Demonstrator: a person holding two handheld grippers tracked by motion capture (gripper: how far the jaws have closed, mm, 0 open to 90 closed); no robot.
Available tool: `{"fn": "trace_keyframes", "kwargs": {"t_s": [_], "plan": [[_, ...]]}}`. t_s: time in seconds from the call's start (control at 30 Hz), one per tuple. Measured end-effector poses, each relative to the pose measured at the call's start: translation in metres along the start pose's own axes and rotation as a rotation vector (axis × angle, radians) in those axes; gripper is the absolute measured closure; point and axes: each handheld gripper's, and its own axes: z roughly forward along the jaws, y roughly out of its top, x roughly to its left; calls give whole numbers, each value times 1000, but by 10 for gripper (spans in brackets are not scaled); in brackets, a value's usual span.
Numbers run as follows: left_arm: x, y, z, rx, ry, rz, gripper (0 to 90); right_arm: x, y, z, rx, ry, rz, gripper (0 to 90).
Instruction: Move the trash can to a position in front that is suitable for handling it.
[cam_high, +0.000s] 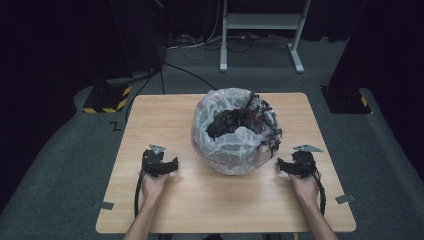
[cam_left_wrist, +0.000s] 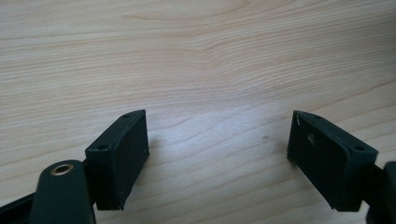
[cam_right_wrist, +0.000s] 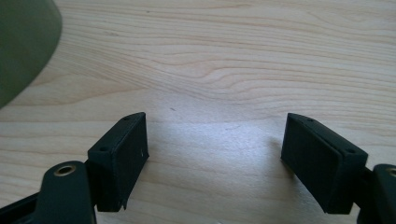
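I have both grippers resting on the table (cam_high: 165, 210), jaws spread and empty: left gripper (cam_high: 172, 165) left of the bin, right gripper (cam_high: 281, 165) right of it. The lined bin (cam_high: 235, 131) sits mid-table between them. Its loose plastic liner (cam_high: 222, 112) could slip or tear under a 1-sided pull, tipping the bin.
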Motion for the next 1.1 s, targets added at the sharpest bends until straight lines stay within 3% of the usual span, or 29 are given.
{"fn": "trace_keyframes", "kwargs": {"t_s": [0.43,0.5,0.57,0.77,0.97,1.1], "plan": [[-25,13,7,-15,-72,4,210,16,12,3,-19,36,-10,225],[-34,18,9,-36,-84,5,220,19,15,4,-29,46,-4,229],[-39,21,12,-20,-103,0,210,22,16,6,-43,54,5,235],[-50,30,17,-33,-123,-4,208,28,15,16,-28,72,28,234],[-56,30,22,-27,-138,-9,214,34,16,21,-34,86,42,235],[-58,31,24,-27,-147,-19,214,41,21,24,-14,92,22,219]]}}
